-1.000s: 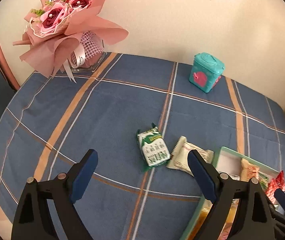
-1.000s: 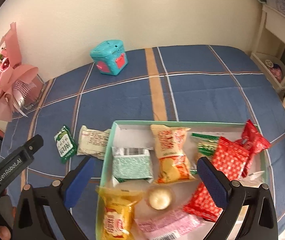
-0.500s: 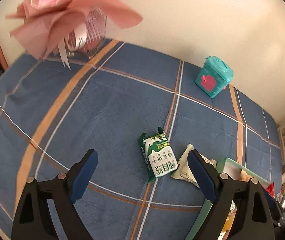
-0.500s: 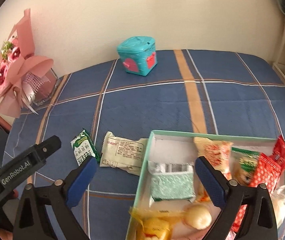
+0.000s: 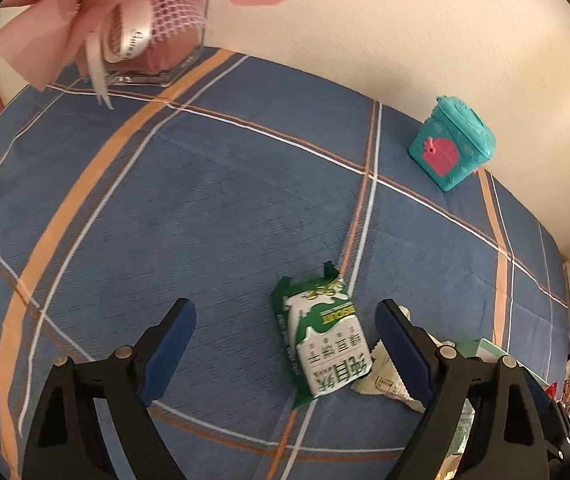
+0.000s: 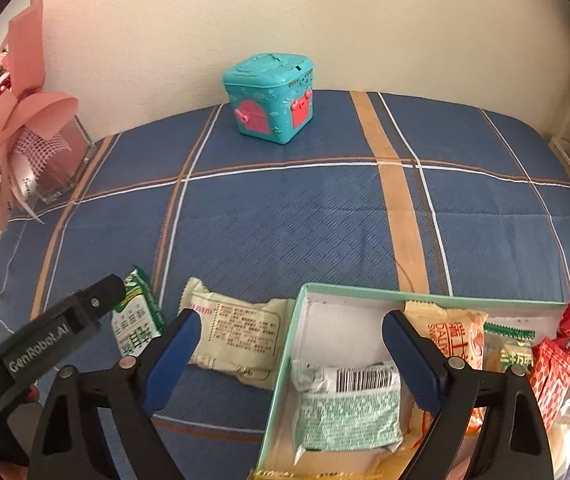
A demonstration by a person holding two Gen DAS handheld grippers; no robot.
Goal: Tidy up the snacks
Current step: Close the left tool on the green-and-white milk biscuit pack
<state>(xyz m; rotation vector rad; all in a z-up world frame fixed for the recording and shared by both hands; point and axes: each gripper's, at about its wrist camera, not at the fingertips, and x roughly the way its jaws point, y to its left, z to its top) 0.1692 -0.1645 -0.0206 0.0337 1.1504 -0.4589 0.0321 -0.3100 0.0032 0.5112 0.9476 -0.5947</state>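
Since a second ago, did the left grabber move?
Yes. The left grabber came down and closer to the green snack packet lying on the tablecloth, jaws open.

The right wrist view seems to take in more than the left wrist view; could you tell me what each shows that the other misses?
Only the right wrist view shows inside the green tray: the mint packet, orange packet and red packets. Only the left wrist view shows the green-and-white packet lying between the open left gripper fingers. Both show the cream packet, teal box and bouquet.
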